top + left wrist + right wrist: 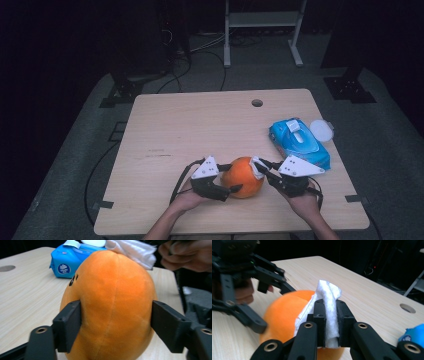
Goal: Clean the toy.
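One orange plush toy [110,307] between left gripper [116,326] pads.

Bare table [190,125] left and beyond; wipes pack [299,142] close on right.

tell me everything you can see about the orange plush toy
The orange plush toy is a rounded, egg-shaped soft thing with fuzzy fabric, a seam running down its middle and small dark marks on one side. It stands on the wooden table near the front edge. The left gripper clamps it from both sides, its jaws pressing into the fabric. The right gripper holds a folded white wipe against the toy's upper side. A blue wipes pack lies apart to the right.
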The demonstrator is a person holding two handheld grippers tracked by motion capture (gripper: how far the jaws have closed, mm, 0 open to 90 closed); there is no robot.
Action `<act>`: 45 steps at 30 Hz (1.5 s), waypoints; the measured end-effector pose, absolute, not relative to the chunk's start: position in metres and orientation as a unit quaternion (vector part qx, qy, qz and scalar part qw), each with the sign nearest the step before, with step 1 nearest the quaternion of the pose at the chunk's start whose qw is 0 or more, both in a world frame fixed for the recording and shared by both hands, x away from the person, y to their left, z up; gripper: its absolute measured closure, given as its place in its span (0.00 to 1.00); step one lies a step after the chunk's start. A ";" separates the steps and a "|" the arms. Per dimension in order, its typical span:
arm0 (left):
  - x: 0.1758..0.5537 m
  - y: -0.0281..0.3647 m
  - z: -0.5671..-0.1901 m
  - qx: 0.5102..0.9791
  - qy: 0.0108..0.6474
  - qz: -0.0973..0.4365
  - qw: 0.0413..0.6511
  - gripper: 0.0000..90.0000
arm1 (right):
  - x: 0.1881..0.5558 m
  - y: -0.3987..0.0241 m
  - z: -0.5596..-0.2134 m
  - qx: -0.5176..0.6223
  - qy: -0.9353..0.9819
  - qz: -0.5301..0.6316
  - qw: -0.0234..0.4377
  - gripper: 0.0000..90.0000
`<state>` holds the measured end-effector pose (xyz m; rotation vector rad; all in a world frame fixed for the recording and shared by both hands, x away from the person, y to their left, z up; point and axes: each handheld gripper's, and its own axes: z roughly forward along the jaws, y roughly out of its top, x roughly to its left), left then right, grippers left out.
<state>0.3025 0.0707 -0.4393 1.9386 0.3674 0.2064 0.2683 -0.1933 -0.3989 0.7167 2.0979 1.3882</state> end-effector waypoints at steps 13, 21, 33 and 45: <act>0.294 0.064 -0.444 0.826 0.140 0.096 0.538 0.34 | 0.258 -0.170 -0.393 0.229 0.787 0.507 0.265 0.88; 0.300 0.063 -0.438 0.818 0.156 0.086 0.547 0.18 | 0.270 -0.201 -0.395 0.262 0.784 0.503 0.254 0.88; 0.288 0.056 -0.446 0.844 0.099 0.104 0.518 0.32 | 0.265 -0.181 -0.393 0.215 0.809 0.501 0.221 0.88; 0.295 0.063 -0.447 0.837 0.115 0.085 0.528 0.34 | 0.283 -0.220 -0.408 0.282 0.800 0.486 0.213 0.88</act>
